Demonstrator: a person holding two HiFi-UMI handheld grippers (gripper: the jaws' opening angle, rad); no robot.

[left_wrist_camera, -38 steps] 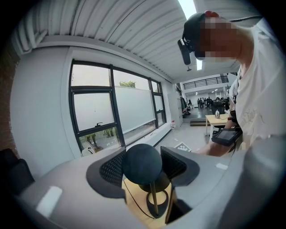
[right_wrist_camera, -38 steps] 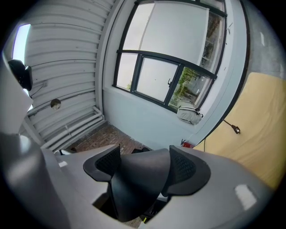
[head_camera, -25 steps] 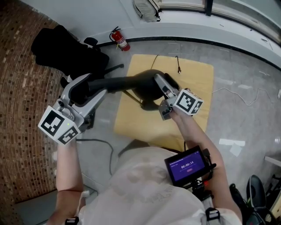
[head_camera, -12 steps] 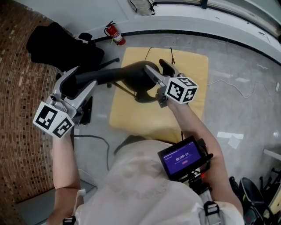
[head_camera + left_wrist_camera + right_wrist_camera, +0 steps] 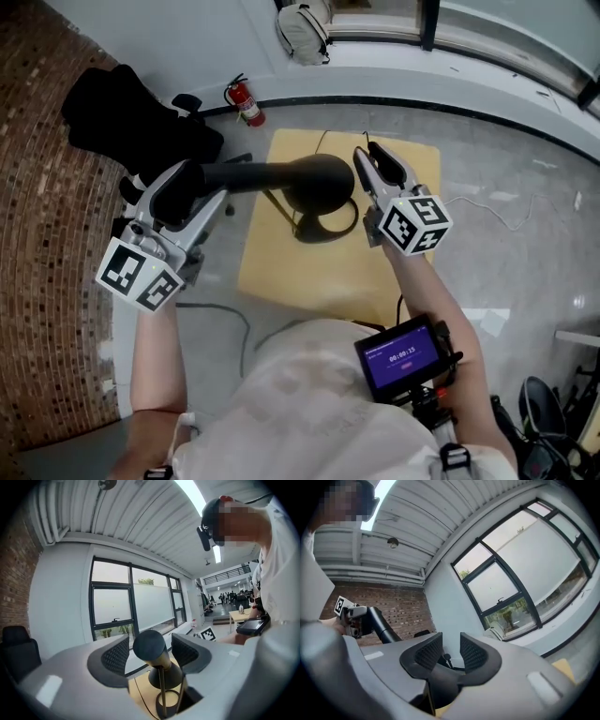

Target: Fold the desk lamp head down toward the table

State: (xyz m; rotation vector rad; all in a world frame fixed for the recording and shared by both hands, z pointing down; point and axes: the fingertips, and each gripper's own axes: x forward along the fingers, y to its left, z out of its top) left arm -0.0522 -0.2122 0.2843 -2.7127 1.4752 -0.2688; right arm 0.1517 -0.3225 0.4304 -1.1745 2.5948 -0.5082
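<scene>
The black desk lamp (image 5: 314, 181) stands on a small yellow table (image 5: 281, 272), its ring base (image 5: 323, 228) under the head. Its long black tube (image 5: 239, 175) runs left into my left gripper (image 5: 183, 185). In the left gripper view the tube's round end (image 5: 149, 644) sits between the pads (image 5: 115, 654) with a small gap on each side, as the jaws are opening. My right gripper (image 5: 377, 161) hangs just right of the lamp head, pointing away from me. Its jaws (image 5: 451, 651) are closing with nothing between them; the dark head (image 5: 440, 686) lies below.
A red fire extinguisher (image 5: 246, 101) and a black chair (image 5: 131, 117) stand beyond the table at left. A backpack (image 5: 305, 28) rests on the window ledge. A thin cable (image 5: 487, 202) trails over the floor at right. A small screen (image 5: 403, 352) hangs on the person's chest.
My right gripper has come off the lamp head, risen and rolled, and its jaws have narrowed. The left gripper has stayed around the tube's end.
</scene>
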